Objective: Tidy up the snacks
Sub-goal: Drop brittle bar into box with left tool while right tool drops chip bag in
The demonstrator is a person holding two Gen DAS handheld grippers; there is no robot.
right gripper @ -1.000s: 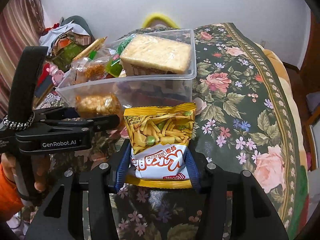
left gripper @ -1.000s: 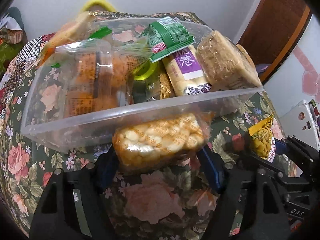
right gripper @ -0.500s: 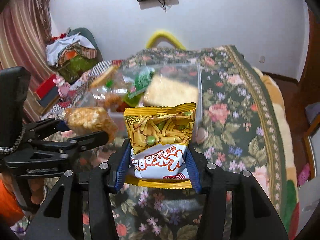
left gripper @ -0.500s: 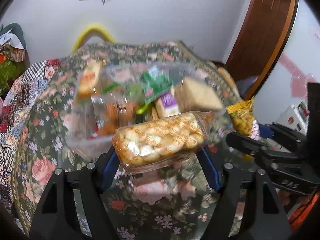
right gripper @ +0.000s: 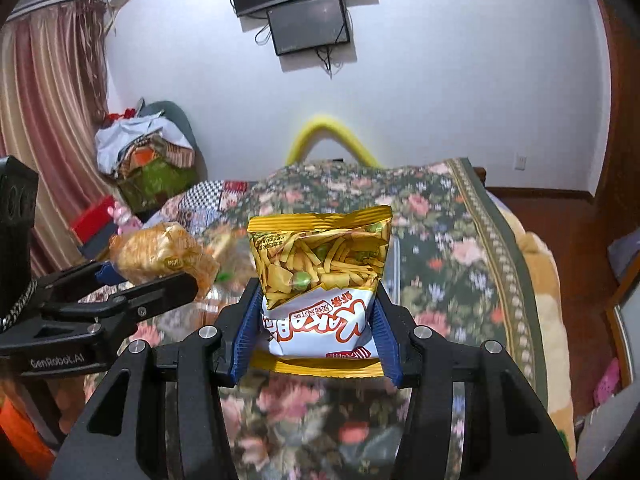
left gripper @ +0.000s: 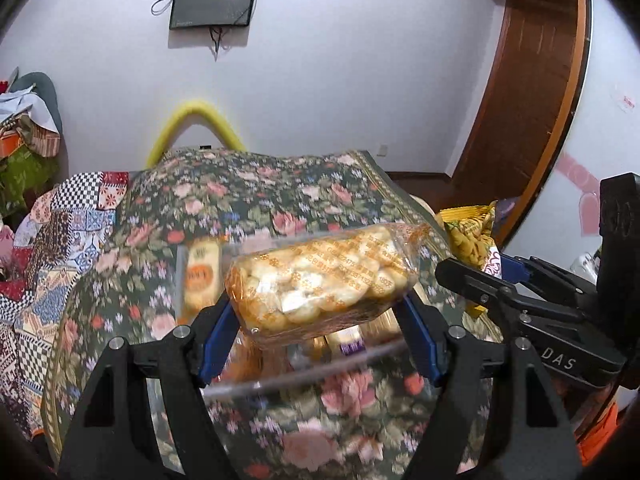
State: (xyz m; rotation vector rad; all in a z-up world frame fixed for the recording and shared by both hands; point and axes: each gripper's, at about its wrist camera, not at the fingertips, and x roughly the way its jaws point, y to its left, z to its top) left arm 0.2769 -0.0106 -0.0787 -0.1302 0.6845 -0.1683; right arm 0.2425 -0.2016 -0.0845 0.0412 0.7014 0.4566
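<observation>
My left gripper (left gripper: 320,324) is shut on a clear packet of golden puffed cakes (left gripper: 320,276), held crosswise between its blue pads above the clear plastic snack box (left gripper: 304,368). The box is blurred and mostly hidden behind the packet; an orange-labelled snack (left gripper: 200,276) and a purple-labelled one (left gripper: 350,346) show in it. My right gripper (right gripper: 316,328) is shut on a yellow and white bag of fries-style snacks (right gripper: 320,276), held upright. In the right wrist view the left gripper (right gripper: 132,284) with its packet (right gripper: 160,254) hangs at the left. In the left wrist view the right gripper (left gripper: 500,272) stands at the right.
A floral bedspread (right gripper: 452,248) covers the bed below both grippers, with a patchwork quilt (left gripper: 52,240) at the left. A yellow curved bar (left gripper: 196,120) stands at the far end. Clothes are piled (right gripper: 148,160) by the curtain. A wooden door (left gripper: 532,92) is at the right.
Both grippers have risen with their snacks and tilted up. The plastic box has dropped from the middle of each view to low behind the held packets. More wall and screens show.
</observation>
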